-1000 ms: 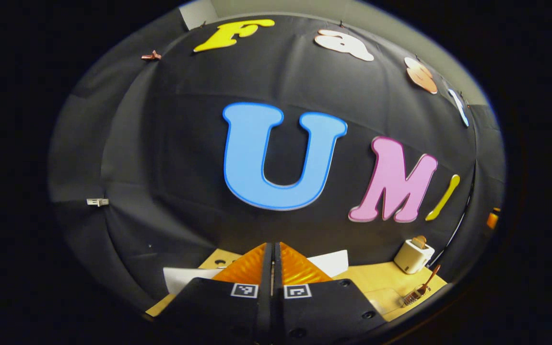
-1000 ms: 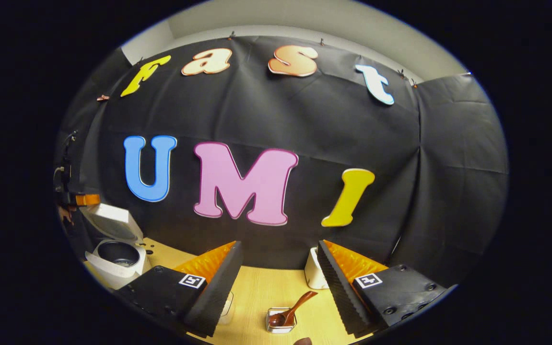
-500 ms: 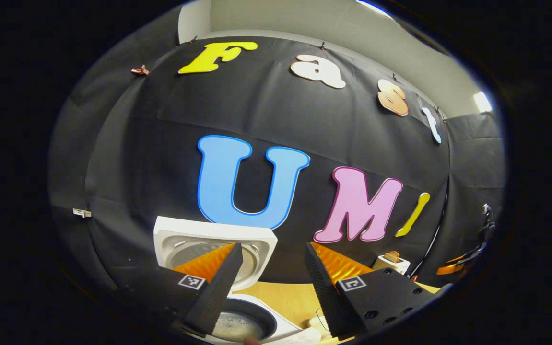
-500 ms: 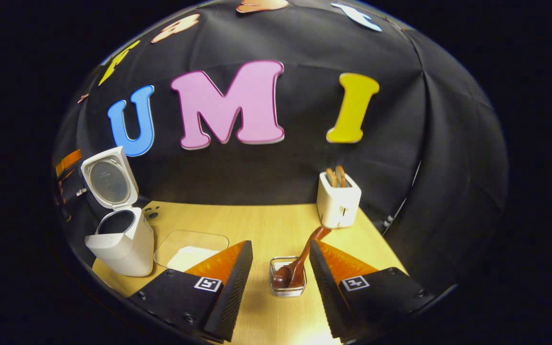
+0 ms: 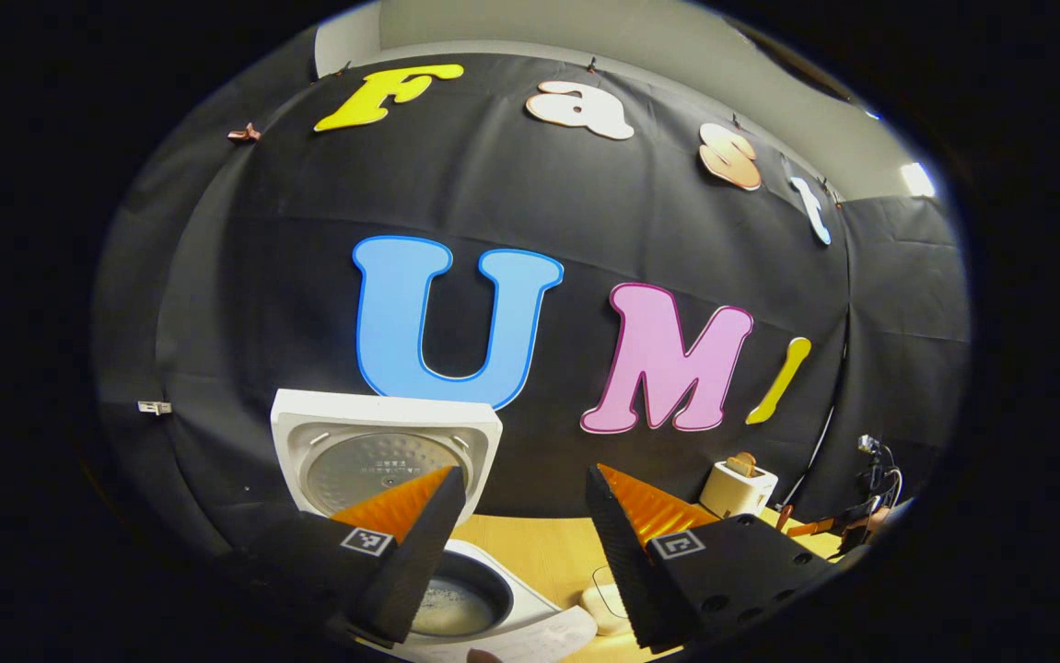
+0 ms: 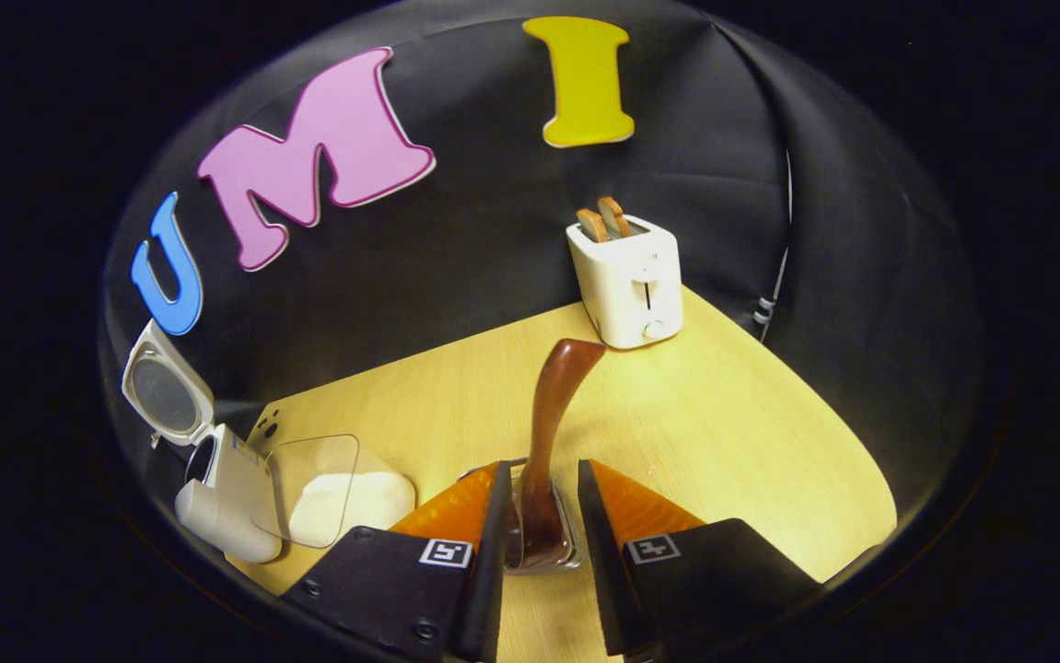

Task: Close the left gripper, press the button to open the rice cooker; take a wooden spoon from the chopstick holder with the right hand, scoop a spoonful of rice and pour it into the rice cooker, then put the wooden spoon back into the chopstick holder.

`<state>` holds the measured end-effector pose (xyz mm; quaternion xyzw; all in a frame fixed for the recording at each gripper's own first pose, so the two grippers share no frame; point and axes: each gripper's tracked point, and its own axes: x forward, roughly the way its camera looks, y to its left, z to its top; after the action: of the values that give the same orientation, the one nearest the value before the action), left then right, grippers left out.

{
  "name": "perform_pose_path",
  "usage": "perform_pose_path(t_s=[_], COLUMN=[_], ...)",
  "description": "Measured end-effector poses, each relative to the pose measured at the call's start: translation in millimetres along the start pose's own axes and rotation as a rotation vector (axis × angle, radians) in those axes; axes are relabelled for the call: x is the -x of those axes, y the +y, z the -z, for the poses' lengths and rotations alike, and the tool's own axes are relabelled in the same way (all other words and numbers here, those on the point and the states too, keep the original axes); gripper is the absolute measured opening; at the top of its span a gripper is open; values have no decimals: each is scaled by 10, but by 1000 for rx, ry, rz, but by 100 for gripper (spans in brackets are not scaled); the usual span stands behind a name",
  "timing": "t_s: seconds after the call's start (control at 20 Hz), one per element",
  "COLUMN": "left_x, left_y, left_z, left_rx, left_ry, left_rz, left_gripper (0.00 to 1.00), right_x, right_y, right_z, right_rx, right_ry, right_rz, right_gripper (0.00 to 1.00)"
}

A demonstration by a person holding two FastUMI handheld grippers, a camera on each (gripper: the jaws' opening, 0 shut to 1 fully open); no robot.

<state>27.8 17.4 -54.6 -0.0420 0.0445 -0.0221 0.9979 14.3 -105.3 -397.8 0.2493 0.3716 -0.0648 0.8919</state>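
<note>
- Wooden brown spoon (image 6: 550, 433) stands in the clear chopstick holder (image 6: 543, 534), between the spread fingers of the right gripper (image 6: 539, 543); contact cannot be told.
- Left gripper (image 5: 520, 552), fingers spread, hangs above the open white rice cooker (image 5: 456, 603).
- Clear rice container (image 6: 331, 493) sits between cooker and holder.

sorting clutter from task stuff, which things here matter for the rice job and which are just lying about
Job:
rice cooker, lid up
wooden spoon in the chopstick holder
clear tray of rice
right gripper, open around the spoon
left gripper, open

Lying about:
toaster with toast
</note>
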Motion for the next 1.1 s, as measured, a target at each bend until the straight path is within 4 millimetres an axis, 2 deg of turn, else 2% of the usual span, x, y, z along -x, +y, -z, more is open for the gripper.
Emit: perform_pose_path(t_s=[0.05,0.1,0.15,0.25,0.3,0.35,0.4,0.45,0.5,0.65,0.9,1.0,1.05,1.1], left_x=[-7,-8,-10,-22,-22,-25,-18,-15,-12,-13,9,3,2,0], left_y=[-1,3,8,19,23,35,46,61,73,117,154,164,164,154], left_z=[12,30,43,78,99,109,131,131,138,142,166,179,170,162], left_rx=[-3,-7,-11,-17,-21,-24,-26,-27,-27,-19,-12,-4,1,4], left_ry=[8,15,23,38,43,48,53,56,57,55,54,57,55,50], left_rz=[-4,-9,-14,-23,-27,-31,-35,-41,-46,-56,-61,-62,-60,-58], left_gripper=[87,87,86,86,86,86,86,86,86,86,86,86,86,86], right_x=[-75,-151,-219,-321,-353,-381,-407,-462,-393,-392,-205,-194,-95,-71], right_y=[22,34,51,100,119,119,61,34,63,56,80,58,89,117], right_z=[27,53,98,131,131,105,82,80,73,48,-66,-121,-163,-207], right_rx=[-17,-27,-34,-51,-57,-57,-44,-45,-46,-48,-58,-59,-72,-78], right_ry=[11,20,32,47,46,37,30,21,23,22,-21,-39,-44,-60], right_rz=[-7,-14,-21,-32,-30,-25,2,7,7,-4,-17,-8,-19,-25], right_gripper=[46,30,46,46,30,46,46,31,28,22,21,22,14,14])
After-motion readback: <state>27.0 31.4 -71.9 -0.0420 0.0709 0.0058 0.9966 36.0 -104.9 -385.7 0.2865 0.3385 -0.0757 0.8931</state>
